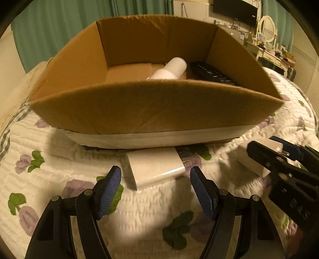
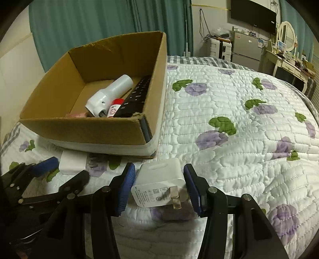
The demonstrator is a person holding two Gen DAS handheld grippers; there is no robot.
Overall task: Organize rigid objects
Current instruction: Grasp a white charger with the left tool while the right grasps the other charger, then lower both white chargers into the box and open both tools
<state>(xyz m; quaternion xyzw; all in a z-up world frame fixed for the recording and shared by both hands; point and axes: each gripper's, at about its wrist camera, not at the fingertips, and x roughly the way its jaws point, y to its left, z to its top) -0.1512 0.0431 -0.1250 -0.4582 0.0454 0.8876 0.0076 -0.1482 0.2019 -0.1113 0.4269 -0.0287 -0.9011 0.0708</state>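
The right gripper [image 2: 159, 188] brackets a white charger [image 2: 159, 184] on the quilted bed [image 2: 229, 123], prongs facing the camera, narrow gaps at both pads. The left gripper [image 2: 65, 169] reaches a second white adapter [image 2: 72, 162] before the cardboard box [image 2: 83, 127].

cardboard box [image 2: 83, 127] matt | charger [image 2: 159, 185] glossy plastic | quilt [image 2: 229, 159] stitched cloth

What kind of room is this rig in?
Almost certainly a bedroom: the work surface is a bed under a floral quilt, with a dressing table and oval mirror and a wall-mounted TV behind.
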